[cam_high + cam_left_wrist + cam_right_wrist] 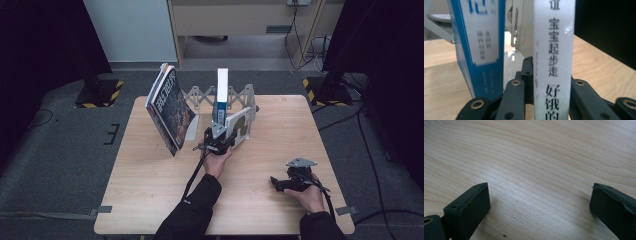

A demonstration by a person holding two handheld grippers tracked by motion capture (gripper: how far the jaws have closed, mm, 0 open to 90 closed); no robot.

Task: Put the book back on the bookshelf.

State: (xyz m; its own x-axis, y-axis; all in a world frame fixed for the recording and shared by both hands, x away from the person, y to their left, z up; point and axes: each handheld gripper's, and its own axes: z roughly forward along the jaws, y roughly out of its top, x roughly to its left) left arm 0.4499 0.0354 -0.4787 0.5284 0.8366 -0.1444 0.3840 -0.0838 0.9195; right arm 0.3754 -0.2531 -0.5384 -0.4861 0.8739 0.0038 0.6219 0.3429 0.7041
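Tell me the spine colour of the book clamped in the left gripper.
White spine with black characters, clearest in the left gripper view.

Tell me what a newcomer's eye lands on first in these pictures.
First comes the left gripper at the table's middle, shut on a white book with black characters down its spine, beside an upright blue-and-white book in the folding rack. Next, the dark-covered books leaning steeply at the rack's left end. The right gripper rests open on bare wood near the front right.
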